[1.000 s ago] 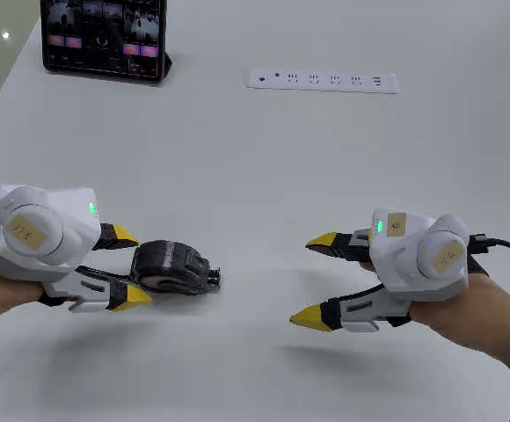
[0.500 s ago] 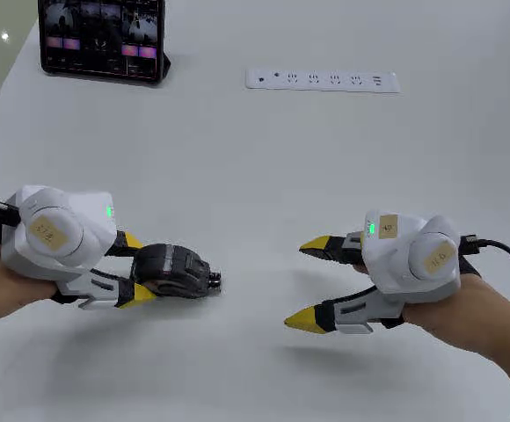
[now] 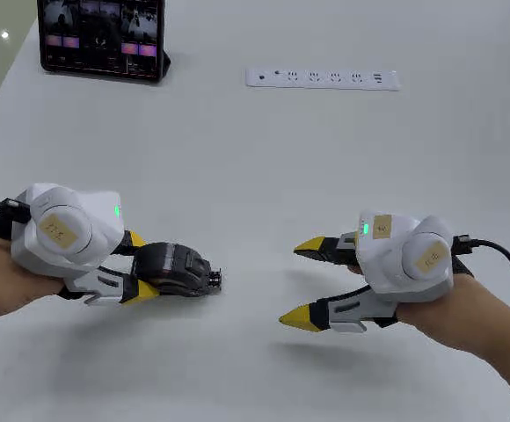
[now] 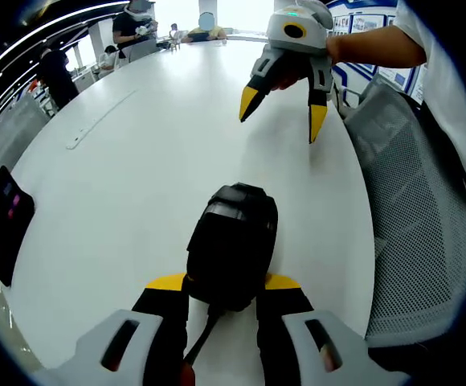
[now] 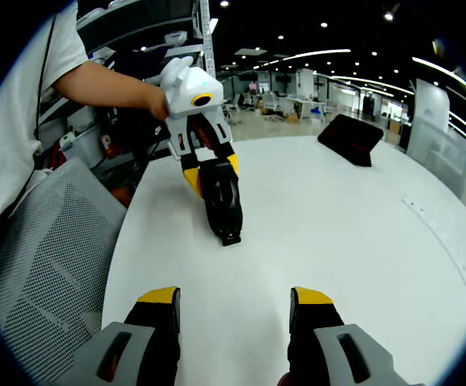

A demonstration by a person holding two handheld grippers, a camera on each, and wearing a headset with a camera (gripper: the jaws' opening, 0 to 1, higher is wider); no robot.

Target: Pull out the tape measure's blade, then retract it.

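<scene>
1. Your left gripper is clamped on the tape measure, one yellow-tipped jaw on each side of the black case. The case rests on the white table, near its front left.
2. Your left gripper view looks along the top of the case and confirms both jaws are pressed against its sides. The blade end faces away from that camera, so you cannot see it there.
3. Your right gripper view faces the blade end. The small hook tab sits at the mouth of the case and points toward your right gripper. No length of blade is drawn out.
4. Your right gripper's jaws stand spread apart with nothing between them. It is above the table, well apart from the tape measure.
5. The head view gives the layout beyond: a tablet at the far left and a power strip lying flat at the far middle.
6. The gripper views add a grey mesh chair at the table's edge beside you.
</scene>
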